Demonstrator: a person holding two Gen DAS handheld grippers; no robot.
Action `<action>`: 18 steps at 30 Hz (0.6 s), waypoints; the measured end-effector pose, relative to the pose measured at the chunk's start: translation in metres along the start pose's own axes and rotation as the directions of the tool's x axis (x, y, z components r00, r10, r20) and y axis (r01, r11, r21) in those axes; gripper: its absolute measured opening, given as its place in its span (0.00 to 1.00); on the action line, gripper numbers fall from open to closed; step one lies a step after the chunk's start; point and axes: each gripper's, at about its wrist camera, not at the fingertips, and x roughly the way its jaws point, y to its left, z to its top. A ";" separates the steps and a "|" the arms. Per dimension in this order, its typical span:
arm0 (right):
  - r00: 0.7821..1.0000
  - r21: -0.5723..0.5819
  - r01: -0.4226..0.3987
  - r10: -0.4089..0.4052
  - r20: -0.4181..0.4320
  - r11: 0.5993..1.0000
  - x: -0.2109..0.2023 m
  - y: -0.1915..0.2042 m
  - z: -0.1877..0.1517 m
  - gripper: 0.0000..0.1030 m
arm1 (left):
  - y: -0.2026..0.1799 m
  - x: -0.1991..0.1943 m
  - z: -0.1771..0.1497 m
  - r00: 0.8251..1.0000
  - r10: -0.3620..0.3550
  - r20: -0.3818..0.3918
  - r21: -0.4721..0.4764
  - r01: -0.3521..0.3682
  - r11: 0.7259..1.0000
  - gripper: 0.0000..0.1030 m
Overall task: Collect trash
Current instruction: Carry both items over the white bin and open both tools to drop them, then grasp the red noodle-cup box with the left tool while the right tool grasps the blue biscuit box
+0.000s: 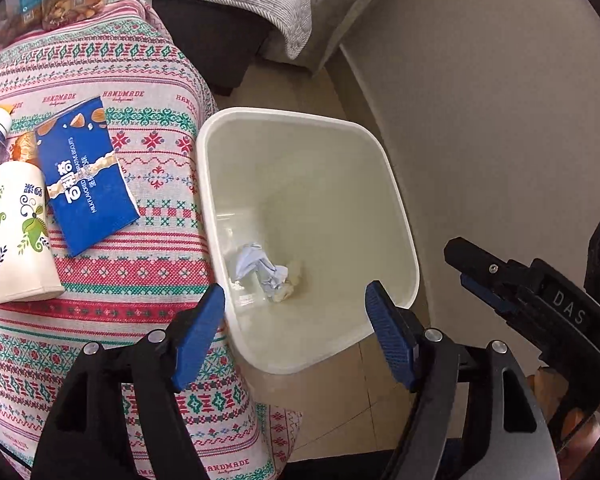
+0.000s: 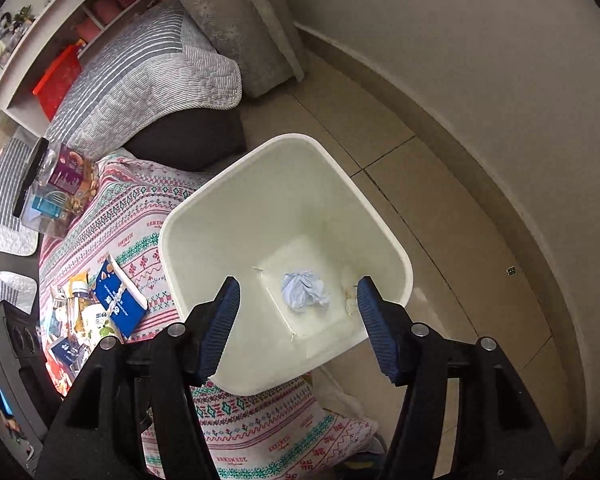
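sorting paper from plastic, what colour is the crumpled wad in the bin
Pale blue paper wad, clearest in the right wrist view, lying in the white bin.

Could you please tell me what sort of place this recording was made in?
Most likely a home living room or bedroom: a grey striped quilted cover over dark upholstery, a patterned red-and-green tablecloth with snack packs, and a white plastic wastebasket on the tiled floor.

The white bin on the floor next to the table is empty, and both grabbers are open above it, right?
Not quite: the white bin isn't empty. The right wrist view shows a crumpled bluish paper lying on its bottom. The rest holds: it stands beside the table, and the left gripper and right gripper are open above it.
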 end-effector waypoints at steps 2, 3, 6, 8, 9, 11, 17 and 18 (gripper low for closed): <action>1.000 -0.031 -0.005 0.005 -0.001 1.000 0.001 0.009 -0.002 0.62 | 0.014 -0.008 -0.010 0.995 0.098 -0.019 0.004 -0.098 0.995 0.69; 1.000 -0.047 0.001 -0.001 -0.002 0.999 0.002 0.014 -0.003 0.64 | 0.022 -0.014 -0.018 0.989 0.143 -0.029 0.002 -0.143 0.990 0.69; 1.000 -0.094 0.013 -0.013 0.002 0.996 0.003 0.031 -0.007 0.66 | 0.045 -0.031 -0.031 0.968 0.245 -0.047 0.013 -0.245 0.969 0.69; 1.000 -0.134 -0.003 0.002 -0.006 0.991 0.004 0.045 -0.010 0.66 | 0.068 -0.046 -0.032 0.952 0.302 -0.044 0.009 -0.302 0.953 0.72; 1.000 -0.156 -0.011 0.009 -0.013 0.988 0.005 0.053 -0.012 0.66 | 0.078 -0.056 -0.035 0.947 0.320 -0.041 0.004 -0.320 0.947 0.76; 0.999 -0.199 -0.027 0.021 -0.033 0.980 0.009 0.070 -0.018 0.66 | 0.100 -0.075 -0.041 0.940 0.340 -0.038 -0.008 -0.341 0.940 0.78; 0.994 -0.343 -0.077 0.048 -0.094 0.936 0.019 0.124 -0.035 0.66 | 0.203 -0.149 -0.047 0.935 0.355 -0.010 -0.165 -0.351 0.922 0.79; 0.993 -0.359 -0.085 0.050 -0.107 0.929 0.021 0.131 -0.039 0.66 | 0.224 -0.164 -0.048 0.927 0.374 0.011 -0.208 -0.364 0.908 0.79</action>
